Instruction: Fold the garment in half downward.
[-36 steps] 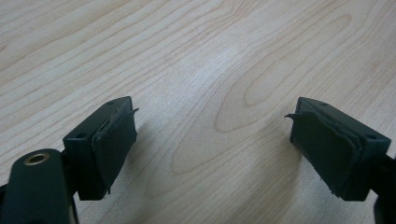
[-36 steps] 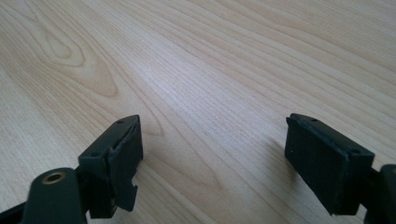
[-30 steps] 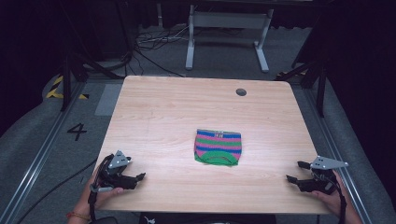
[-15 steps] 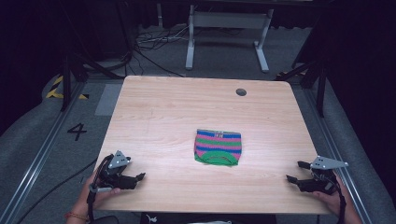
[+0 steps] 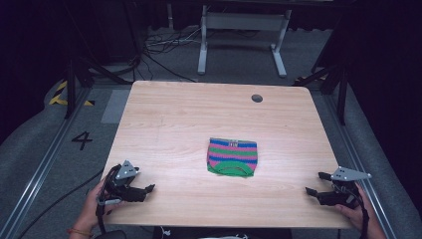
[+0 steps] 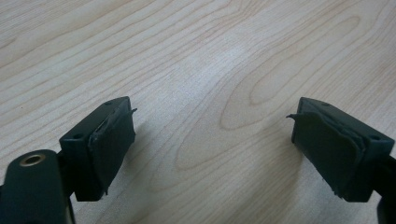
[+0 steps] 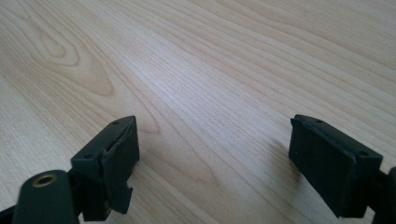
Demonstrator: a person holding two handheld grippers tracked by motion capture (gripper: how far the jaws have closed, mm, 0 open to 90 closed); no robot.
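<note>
Fingers [image 6: 107, 144] of left gripper [image 5: 145, 189] and right gripper [image 5: 313, 184] spread wide, empty | parked at near corners of pale wooden tabletop [image 5: 169, 124], apparently readying a reach | folded striped knitted cloth [image 5: 232, 157] mid-table, well apart from both

A lab or recording studio: black curtains enclose a pale wooden bench [image 5: 179, 119], loose black cables [image 5: 159, 47] trail over grey carpet, metal floor rails [image 5: 40, 169] run alongside, yellow-black hazard tape [image 5: 62, 94] marks the floor.
</note>
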